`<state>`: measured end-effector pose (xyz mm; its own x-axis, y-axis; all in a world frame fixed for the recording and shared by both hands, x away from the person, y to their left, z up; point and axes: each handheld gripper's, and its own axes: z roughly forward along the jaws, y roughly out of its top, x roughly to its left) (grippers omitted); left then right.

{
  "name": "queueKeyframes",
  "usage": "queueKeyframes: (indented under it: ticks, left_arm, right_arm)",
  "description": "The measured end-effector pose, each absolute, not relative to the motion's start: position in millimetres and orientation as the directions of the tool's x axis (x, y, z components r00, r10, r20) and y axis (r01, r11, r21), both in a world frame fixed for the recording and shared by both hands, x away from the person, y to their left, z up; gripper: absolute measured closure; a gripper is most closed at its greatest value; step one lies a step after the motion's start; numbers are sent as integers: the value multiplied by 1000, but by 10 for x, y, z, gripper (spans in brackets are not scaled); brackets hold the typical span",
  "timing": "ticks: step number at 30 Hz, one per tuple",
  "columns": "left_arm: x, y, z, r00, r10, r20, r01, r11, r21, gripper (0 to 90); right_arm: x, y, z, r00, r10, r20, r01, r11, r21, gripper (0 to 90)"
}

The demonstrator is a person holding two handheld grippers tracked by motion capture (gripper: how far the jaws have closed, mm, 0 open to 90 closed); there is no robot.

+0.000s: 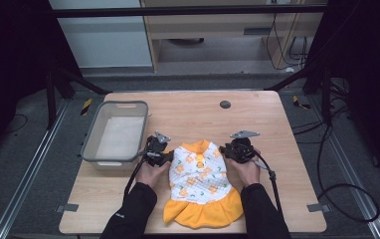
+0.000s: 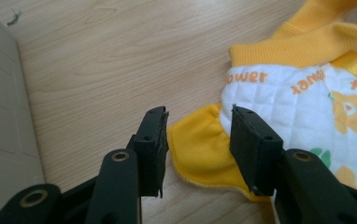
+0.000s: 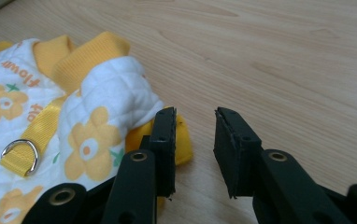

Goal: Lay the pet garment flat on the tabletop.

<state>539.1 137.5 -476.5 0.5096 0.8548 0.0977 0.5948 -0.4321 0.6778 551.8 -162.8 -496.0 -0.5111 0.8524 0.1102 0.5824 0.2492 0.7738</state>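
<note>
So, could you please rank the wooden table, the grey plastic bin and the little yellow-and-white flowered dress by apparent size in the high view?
1. Wooden table
2. Grey plastic bin
3. Yellow-and-white flowered dress, looking close to the bin's size.

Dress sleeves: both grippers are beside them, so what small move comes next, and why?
Probably close the left gripper on the yellow sleeve that lies between its open jaws. The right gripper should first shift toward its sleeve, which sits beside one jaw.

Yellow sleeve partly hidden behind the right gripper; dress cut off by the frame's right edge in the left gripper view.
</note>
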Motion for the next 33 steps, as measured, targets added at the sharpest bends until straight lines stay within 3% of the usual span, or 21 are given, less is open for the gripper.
queueKeyframes:
  ticks: [6, 9, 16, 23, 28, 33]
  left_arm:
    - [5388, 1414, -4876, 495, 867, 52, 625, -397, 671, 580]
    - [5374, 1413, -4905, 497, 867, 41, 627, -392, 674, 613]
    - [5352, 1375, -4910, 508, 861, 33, 628, -396, 670, 755]
    - [5328, 1351, -4919, 518, 854, 43, 615, -407, 676, 892]
    - [5292, 1364, -4855, 522, 852, 32, 593, -390, 704, 900]
    - [5254, 1339, -4501, 530, 844, 79, 504, -388, 772, 900]
  right_arm:
    - [5531, -1611, -5002, -520, 845, 129, 591, 247, 768, 689]
    - [5521, -1574, -5043, -538, 838, 92, 587, 294, 754, 731]
    - [5492, -1527, -5044, -518, 849, 107, 604, 275, 748, 885]
    - [5445, -1617, -4977, -504, 858, 102, 566, 238, 789, 895]
    - [5395, -1683, -4798, -515, 853, 79, 517, 236, 823, 896]
    - [5353, -1727, -4562, -521, 853, 40, 463, 242, 853, 896]
